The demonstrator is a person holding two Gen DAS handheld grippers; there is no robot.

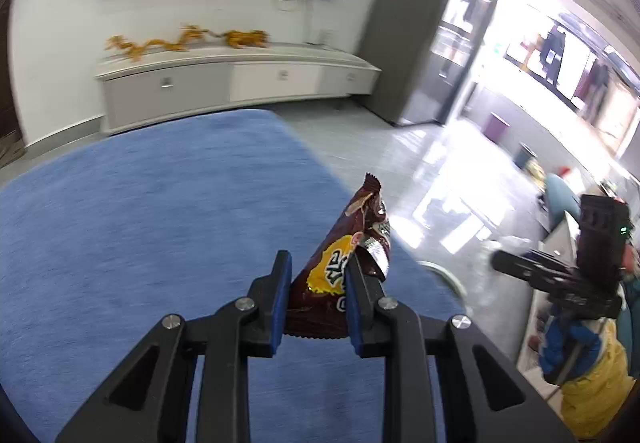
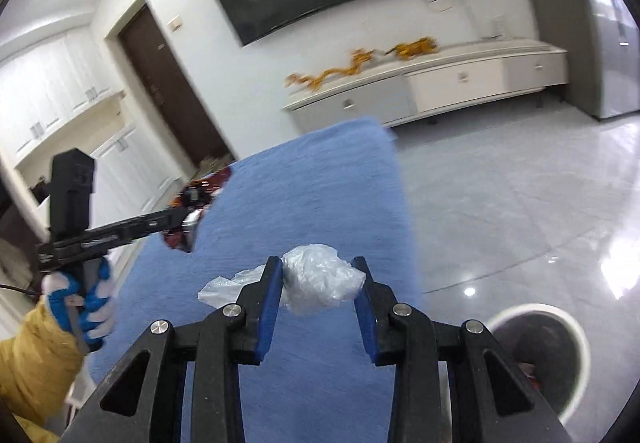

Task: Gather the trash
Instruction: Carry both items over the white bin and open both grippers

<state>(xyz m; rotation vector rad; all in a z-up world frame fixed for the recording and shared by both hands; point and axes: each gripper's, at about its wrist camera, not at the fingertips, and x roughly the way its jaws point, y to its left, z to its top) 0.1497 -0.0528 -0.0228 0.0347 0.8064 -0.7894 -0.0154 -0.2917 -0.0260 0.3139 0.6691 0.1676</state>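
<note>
Left wrist view, left gripper (image 1: pixel 316 275) angled down, fingers (image 1: pixel 280 299) clamping wrapper (image 1: pixel 344 255)

Bright ceiling-lit room, floor (image 2: pixel 520 203) glare, motion blur, fisheye-curved edges.

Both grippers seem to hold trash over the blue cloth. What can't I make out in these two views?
- Snack wrapper: brand unreadable in the left wrist view; the left gripper covers its sides.
- Bin: contents unclear in the right wrist view, hidden behind the right gripper and cut by the lens edge.
- Plastic bag: whether anything is inside it is unclear.
- Orange ornaments: blurred.
</note>
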